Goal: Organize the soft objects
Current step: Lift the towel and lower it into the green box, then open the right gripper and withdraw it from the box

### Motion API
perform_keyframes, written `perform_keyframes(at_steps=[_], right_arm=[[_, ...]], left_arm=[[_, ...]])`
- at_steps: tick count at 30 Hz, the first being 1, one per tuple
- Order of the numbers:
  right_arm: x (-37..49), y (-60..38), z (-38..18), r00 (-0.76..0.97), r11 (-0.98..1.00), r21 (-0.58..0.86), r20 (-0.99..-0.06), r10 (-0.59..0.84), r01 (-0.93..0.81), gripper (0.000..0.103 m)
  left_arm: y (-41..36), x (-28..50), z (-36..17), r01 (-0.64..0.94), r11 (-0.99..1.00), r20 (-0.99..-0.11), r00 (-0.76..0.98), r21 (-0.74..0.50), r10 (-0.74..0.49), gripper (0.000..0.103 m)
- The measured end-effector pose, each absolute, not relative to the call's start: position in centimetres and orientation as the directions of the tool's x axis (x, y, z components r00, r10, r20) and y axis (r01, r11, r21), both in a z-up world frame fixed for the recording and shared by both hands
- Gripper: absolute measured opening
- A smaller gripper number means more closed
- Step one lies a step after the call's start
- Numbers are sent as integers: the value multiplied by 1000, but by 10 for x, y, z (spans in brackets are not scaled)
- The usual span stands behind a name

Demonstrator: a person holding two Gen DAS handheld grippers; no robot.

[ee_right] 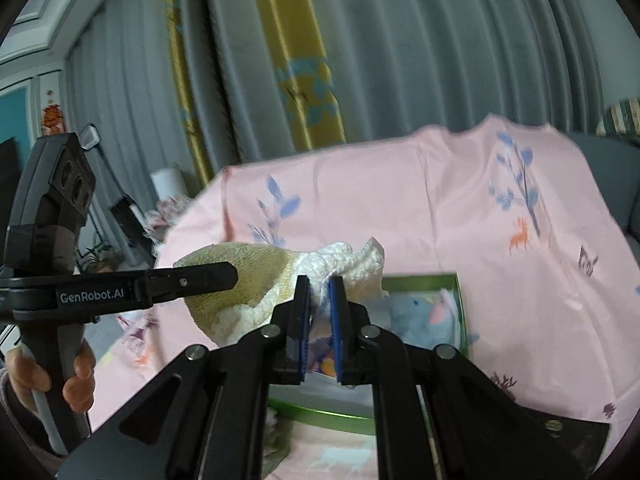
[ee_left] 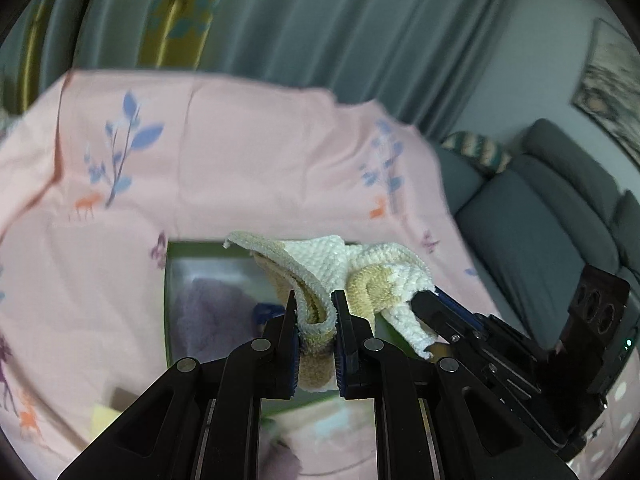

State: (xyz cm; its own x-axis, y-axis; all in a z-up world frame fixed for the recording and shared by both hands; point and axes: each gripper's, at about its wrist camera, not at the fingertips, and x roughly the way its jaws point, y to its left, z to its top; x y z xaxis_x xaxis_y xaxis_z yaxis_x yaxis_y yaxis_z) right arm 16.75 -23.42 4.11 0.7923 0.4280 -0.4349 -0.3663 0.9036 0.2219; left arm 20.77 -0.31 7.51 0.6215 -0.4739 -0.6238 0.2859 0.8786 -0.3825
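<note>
Left gripper (ee_left: 316, 320): closed on the tan-and-cream end of a knitted towel (ee_left: 320, 268), held aloft.
Right gripper (ee_right: 319, 300): closed on the white end of the same towel (ee_right: 248, 276); jaws nearly together with cloth pinched between.
Towel: bunched, long axis running from one gripper to the other, hanging above a green-rimmed box (ee_left: 168, 280) on the pink printed sheet (ee_left: 240, 160). The box lies directly below and slightly ahead of both grippers; neither arm looks clearly nearer. Judgement: the next move is a joint lowering into the box.
Left wrist view only: a purple soft item (ee_left: 208, 312) in the box, blurred; a grey sofa (ee_left: 540, 220) off to the right.
Right wrist view only: a blue plush toy (ee_right: 420, 316) in the box, and the person's hand (ee_right: 60, 384) on the left gripper's handle.
</note>
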Motion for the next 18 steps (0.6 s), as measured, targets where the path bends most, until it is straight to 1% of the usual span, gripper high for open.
perform_keyframes(at_steps=[5,7,10,13,14,15,16,17,18], right_arm=[[213,-221,-12,704,935,224,-616,354,-274,11],[221,-216,-22,672,944,222,-663,330,-244,12],[222,-206,-19,665,962,165,-696,270,-219,13],[225,-205,-22,630,960,184,-726,276,-209,18],[224,-205,-22,623,961,184,-732,275,-208,24],[221,-207,-21,619,960,190,-735,277,-205,40],[217,-209,-20,620,959,199,-732,283,-202,49],[215,-209,-19,623,959,201,-729,283,-200,58],[211,-211,-17,633,961,196,-723,276,-196,56]], left_arm=[[-6,242,27,195,917,-726,563,-347,-394,13],[-6,249,12,166,933,-761,542,-320,-357,13],[-8,253,0,143,947,-793,518,-288,-319,13],[-7,250,-2,136,944,-805,494,-300,-328,13],[-6,248,-3,135,943,-811,483,-304,-330,14],[-6,247,-2,131,945,-817,477,-299,-325,27],[-6,245,-2,131,946,-822,469,-296,-322,38],[-5,244,-2,128,947,-826,465,-294,-319,63],[-3,243,-1,112,954,-828,476,-277,-296,76]])
